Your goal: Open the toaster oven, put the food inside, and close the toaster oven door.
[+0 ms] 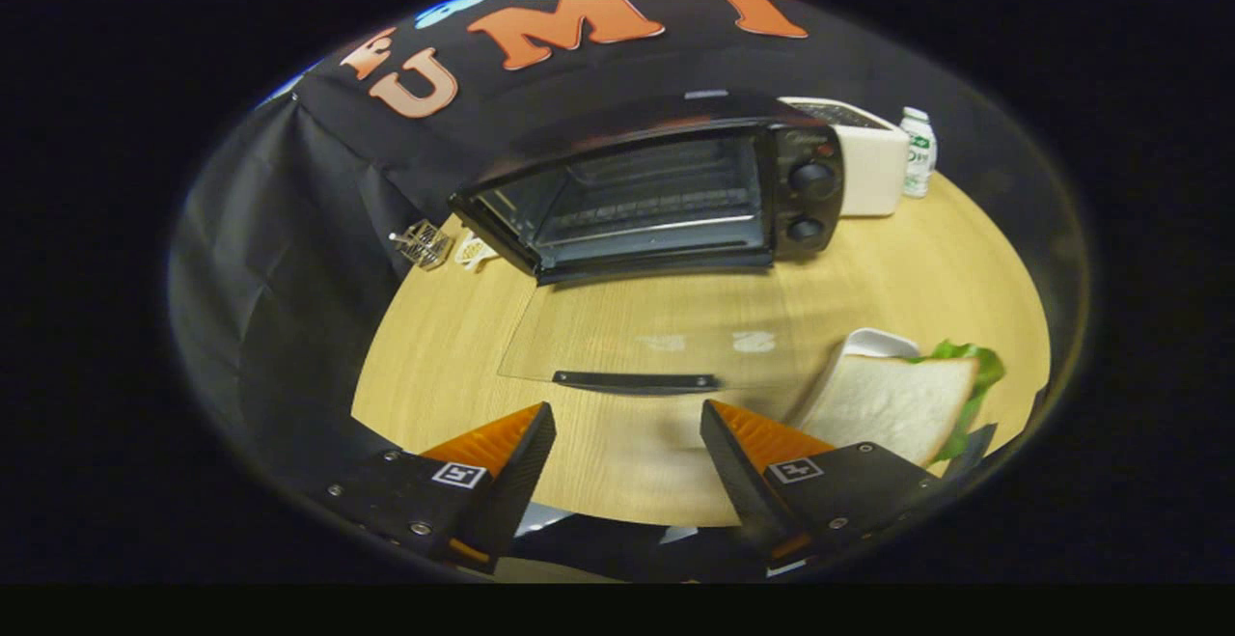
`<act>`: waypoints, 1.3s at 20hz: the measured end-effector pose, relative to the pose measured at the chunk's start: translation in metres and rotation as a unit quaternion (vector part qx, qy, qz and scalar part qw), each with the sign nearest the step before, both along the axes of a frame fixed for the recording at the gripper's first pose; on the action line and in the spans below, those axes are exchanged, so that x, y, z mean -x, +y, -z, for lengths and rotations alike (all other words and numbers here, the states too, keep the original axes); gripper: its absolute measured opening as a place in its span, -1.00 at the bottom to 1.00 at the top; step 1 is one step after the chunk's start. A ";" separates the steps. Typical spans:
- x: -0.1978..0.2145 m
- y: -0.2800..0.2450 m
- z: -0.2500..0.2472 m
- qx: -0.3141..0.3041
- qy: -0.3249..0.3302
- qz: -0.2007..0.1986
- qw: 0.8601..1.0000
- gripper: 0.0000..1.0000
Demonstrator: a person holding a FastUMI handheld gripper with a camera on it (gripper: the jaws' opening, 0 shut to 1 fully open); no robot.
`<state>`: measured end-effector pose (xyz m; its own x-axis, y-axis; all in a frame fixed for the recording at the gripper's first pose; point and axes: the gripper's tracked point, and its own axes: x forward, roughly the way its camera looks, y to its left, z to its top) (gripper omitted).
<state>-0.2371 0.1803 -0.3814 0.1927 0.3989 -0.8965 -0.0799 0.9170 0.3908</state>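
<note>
Already the toaster oven point(656, 187) stood open on the table point(926, 260), its glass door point(646, 332) folded down flat toward the claw point(627, 438), whose fingers were spread apart and held nothing. The sandwich point(892, 404), white bread with lettuce, lay in what looked like a white dish point(880, 341), just beyond the right finger and off to that side, its long axis seemingly slanted toward the oven mouth.

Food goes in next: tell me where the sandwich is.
In the gripper view, the white-bread sandwich with green lettuce lies on a white dish, just beyond the right finger of the open, empty tongs, beside the lowered glass oven door.
</note>
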 end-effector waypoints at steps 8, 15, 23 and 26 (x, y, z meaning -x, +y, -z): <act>-0.012 -0.119 -0.017 0.060 -0.010 0.088 0.994 0.96; 0.016 -0.168 0.014 0.085 0.032 0.130 0.987 0.93; 0.028 -0.161 0.052 0.048 0.074 0.162 0.983 0.66; 0.025 -0.166 0.053 0.027 0.077 0.193 0.978 0.11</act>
<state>-0.2618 0.0141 -0.4347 0.1811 0.2741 -0.9445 0.3312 0.8873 0.3211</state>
